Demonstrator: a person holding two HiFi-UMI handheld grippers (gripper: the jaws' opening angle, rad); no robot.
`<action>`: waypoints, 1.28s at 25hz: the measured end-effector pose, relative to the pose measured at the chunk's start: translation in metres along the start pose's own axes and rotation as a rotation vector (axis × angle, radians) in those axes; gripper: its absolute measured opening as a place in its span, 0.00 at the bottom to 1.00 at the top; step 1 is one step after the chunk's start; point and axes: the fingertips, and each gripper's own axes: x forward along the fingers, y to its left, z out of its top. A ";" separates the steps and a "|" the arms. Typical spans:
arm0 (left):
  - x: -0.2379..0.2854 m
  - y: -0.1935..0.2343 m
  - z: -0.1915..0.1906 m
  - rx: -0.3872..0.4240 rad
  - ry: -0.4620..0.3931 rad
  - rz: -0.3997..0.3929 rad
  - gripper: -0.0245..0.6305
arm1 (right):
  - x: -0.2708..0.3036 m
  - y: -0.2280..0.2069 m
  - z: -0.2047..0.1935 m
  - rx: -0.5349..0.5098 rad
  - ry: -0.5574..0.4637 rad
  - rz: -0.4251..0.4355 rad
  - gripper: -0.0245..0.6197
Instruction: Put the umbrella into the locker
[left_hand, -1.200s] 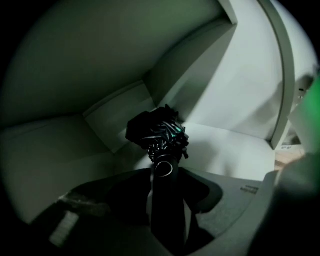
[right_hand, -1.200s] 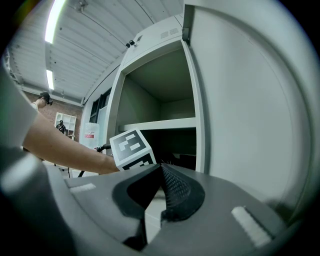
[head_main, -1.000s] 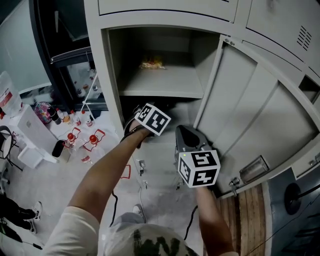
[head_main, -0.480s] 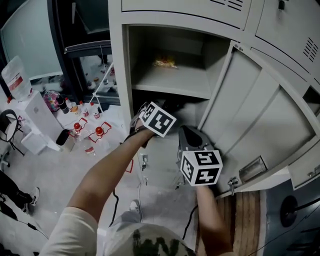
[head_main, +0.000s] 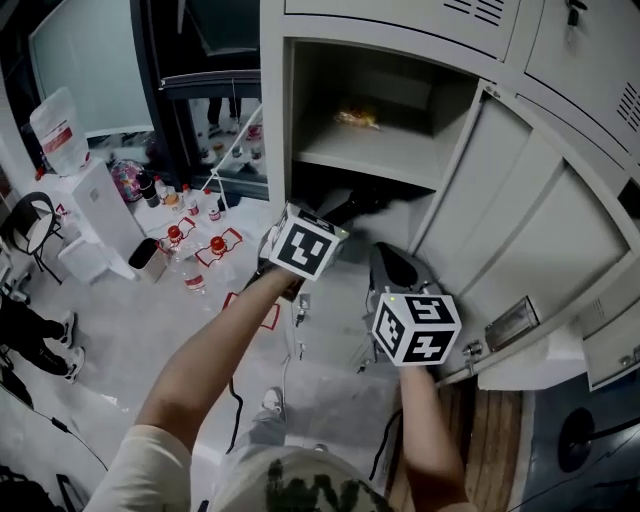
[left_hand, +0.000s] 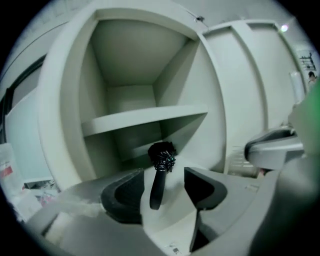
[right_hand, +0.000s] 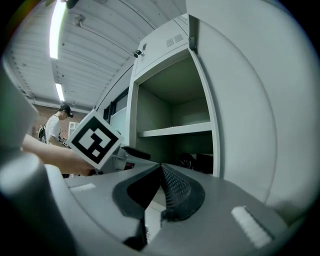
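Facing open grey locker (head_main: 275, 120): resting umbrella (left_hand: 159, 170) below shelf (left_hand: 145, 120) inside, holding left gripper (left_hand: 164, 176) jaws apart around its handle without contact, right gripper (right_hand: 160, 172) jaws pressed together on nothing; judging placement nearly done, withdrawal remaining.

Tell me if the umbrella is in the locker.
Mostly in: the umbrella lies under the shelf, handle pointing out between the jaws of the open left hand-held gripper.

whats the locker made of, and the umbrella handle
Locker: looks like thin sheet metal with a pale grey, matt painted finish; the open door shows folded edges and pressed ribs.
Umbrella handle: black and smooth with a faint sheen, probably plastic, though a rubber coating can't be ruled out.
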 end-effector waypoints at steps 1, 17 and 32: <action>-0.009 -0.001 -0.001 -0.024 -0.019 -0.009 0.43 | -0.001 0.003 0.000 0.000 -0.002 0.006 0.03; -0.133 0.004 -0.044 -0.239 -0.223 0.021 0.21 | -0.026 0.017 0.002 -0.024 -0.022 0.054 0.03; -0.150 -0.026 -0.055 -0.169 -0.219 0.024 0.05 | -0.040 0.022 0.001 -0.054 -0.027 0.067 0.03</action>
